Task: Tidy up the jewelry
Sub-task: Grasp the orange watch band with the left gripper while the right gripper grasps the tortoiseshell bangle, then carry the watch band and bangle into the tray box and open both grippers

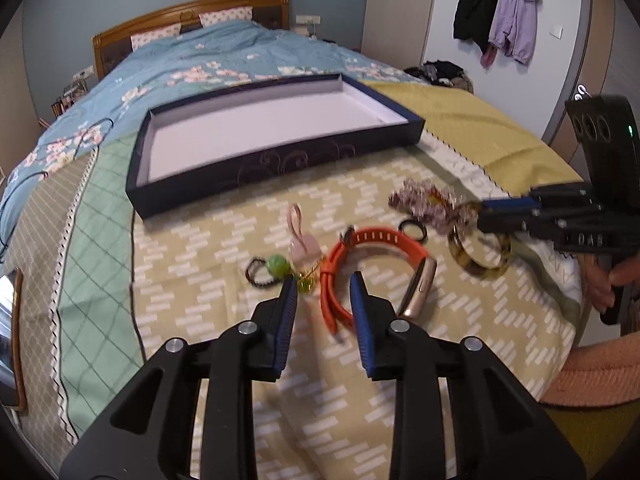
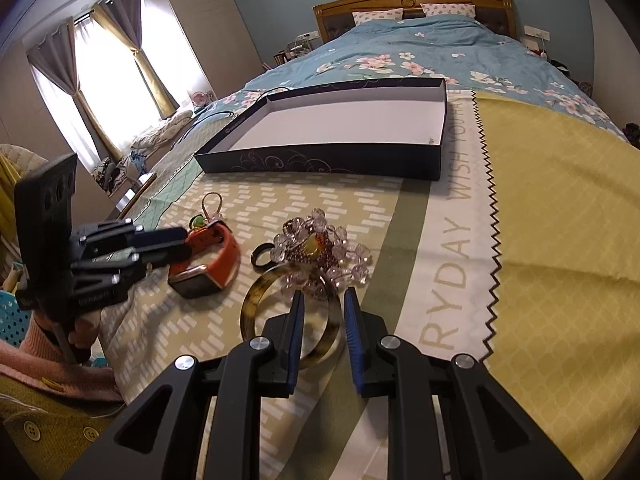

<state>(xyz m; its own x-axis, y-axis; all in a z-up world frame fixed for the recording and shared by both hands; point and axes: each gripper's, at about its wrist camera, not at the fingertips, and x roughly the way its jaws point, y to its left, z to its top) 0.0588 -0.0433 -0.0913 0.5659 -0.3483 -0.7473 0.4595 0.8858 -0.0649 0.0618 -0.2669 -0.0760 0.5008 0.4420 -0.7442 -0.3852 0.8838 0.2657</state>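
Jewelry lies on the patterned cloth in front of an empty dark blue box (image 1: 276, 160) (image 2: 320, 164) with a white inside. My left gripper (image 1: 322, 286) (image 2: 187, 245) is open and straddles the strap of the orange watch (image 1: 384, 240) (image 2: 228, 248), its pads clear of it. Left of it lie a green-bead hair tie (image 1: 278, 266) and a pink charm (image 1: 304, 248). My right gripper (image 2: 324, 300) (image 1: 482, 214) is open around the near rim of a tortoiseshell bangle (image 2: 256, 296) (image 1: 480, 270), without pressing it. A crystal bead cluster (image 2: 320, 244) (image 1: 424, 200) and a small black ring (image 2: 262, 258) lie just beyond.
The box sits across the bed, with the blue floral quilt (image 1: 208, 68) behind it. A black cable (image 1: 60, 148) trails on the quilt at the left. A framed flat object (image 1: 12, 340) lies at the bed's left edge. A person's pink sleeve (image 1: 600, 372) is at the near right.
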